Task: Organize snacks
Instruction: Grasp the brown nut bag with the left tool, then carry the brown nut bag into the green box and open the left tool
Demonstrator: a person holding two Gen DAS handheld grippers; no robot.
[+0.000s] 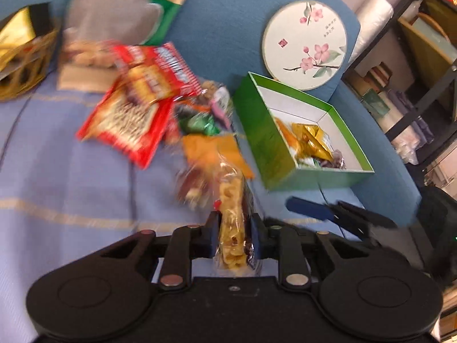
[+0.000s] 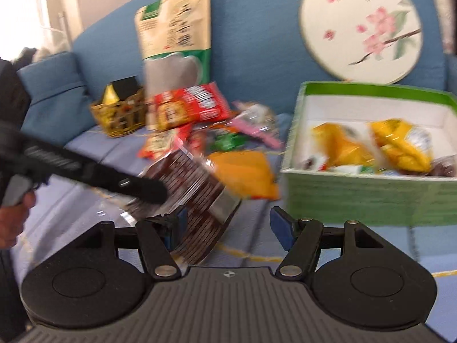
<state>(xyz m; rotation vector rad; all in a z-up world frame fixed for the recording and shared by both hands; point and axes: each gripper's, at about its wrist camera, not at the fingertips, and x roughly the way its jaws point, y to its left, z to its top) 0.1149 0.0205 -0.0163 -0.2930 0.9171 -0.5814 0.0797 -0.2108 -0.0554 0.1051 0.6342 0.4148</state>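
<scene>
My left gripper (image 1: 234,228) is shut on a clear-wrapped snack bar (image 1: 231,223), yellow on one side and brown-striped on the other. It shows in the right wrist view (image 2: 197,197), held up left of centre by the left gripper (image 2: 151,193). My right gripper (image 2: 228,225) is open and empty, and shows at the right of the left wrist view (image 1: 328,210). A pile of snack packs (image 1: 137,114) lies on the blue sofa cover (image 1: 57,171). The green box (image 1: 260,137) (image 2: 357,194) holds several yellow and brown packs.
A round painted fan (image 1: 304,44) (image 2: 362,25) leans on the sofa back behind the box. A large green and beige bag (image 1: 120,11) (image 2: 177,37) stands at the back. A wicker basket (image 1: 25,65) (image 2: 120,114) sits far left. Shelves (image 1: 414,57) stand at right.
</scene>
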